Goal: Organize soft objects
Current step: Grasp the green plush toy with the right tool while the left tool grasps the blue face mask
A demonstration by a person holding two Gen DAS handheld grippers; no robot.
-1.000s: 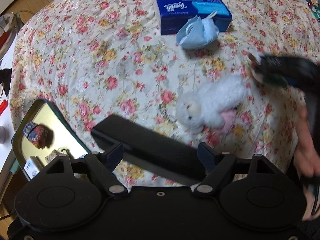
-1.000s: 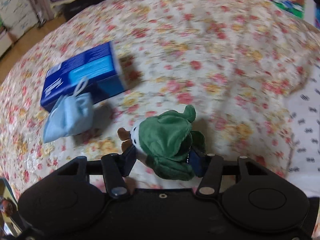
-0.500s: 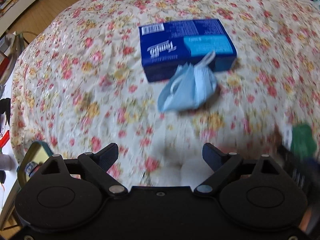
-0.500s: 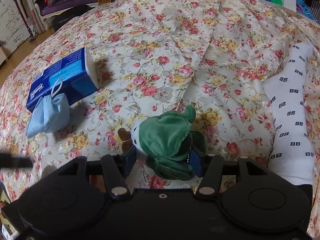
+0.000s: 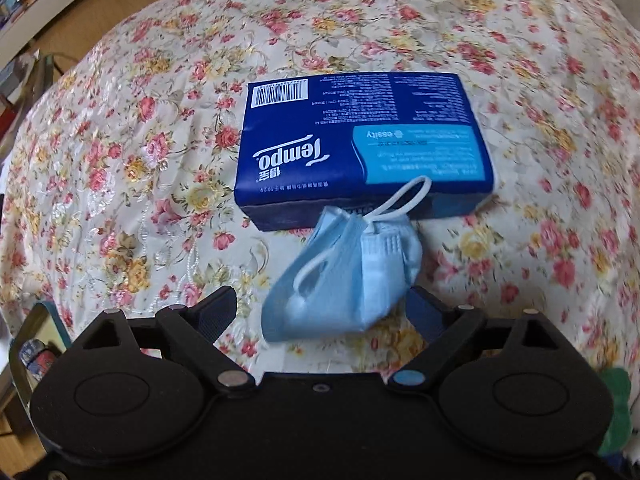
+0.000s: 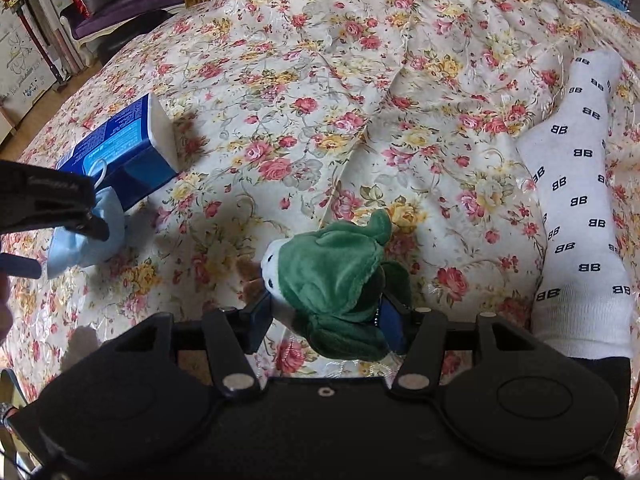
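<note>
A crumpled light-blue face mask (image 5: 348, 280) lay low in the centre of my left wrist view, on the floral bedspread (image 5: 140, 140). One white ear loop rested against the near side of a dark blue tissue pack (image 5: 360, 144), which sat just above the mask in the frame. My left gripper (image 5: 320, 308) was spread wide with its jaws to either side of the mask. Its right pad looked close to or touching the mask's edge, and the left pad stood clear, so nothing was gripped. Those jaws had just been opening, with the mask coming between them. I judged I had set them astride the mask to close on its bunched middle instead of on a thin loop.

In my right wrview the same mask (image 6: 86, 236) showed at the left edge, partly behind the left gripper's dark fingers (image 6: 92, 228). Low in the centre, my right gripper (image 6: 326, 320) was clamped partway closed on a green plush toy (image 6: 332, 276). Its white face pointed left, and the body bulged above the pads. I held it off the bedspread, likely so both soft things could be carried off together.

A white patterned sock (image 6: 580, 200) ran down the right side of that frame.

At the lower left of the left view, the corner of a teal-rimmed tray (image 5: 36, 344) peeked out beside the bed. It was possibly where the things belong.
</note>
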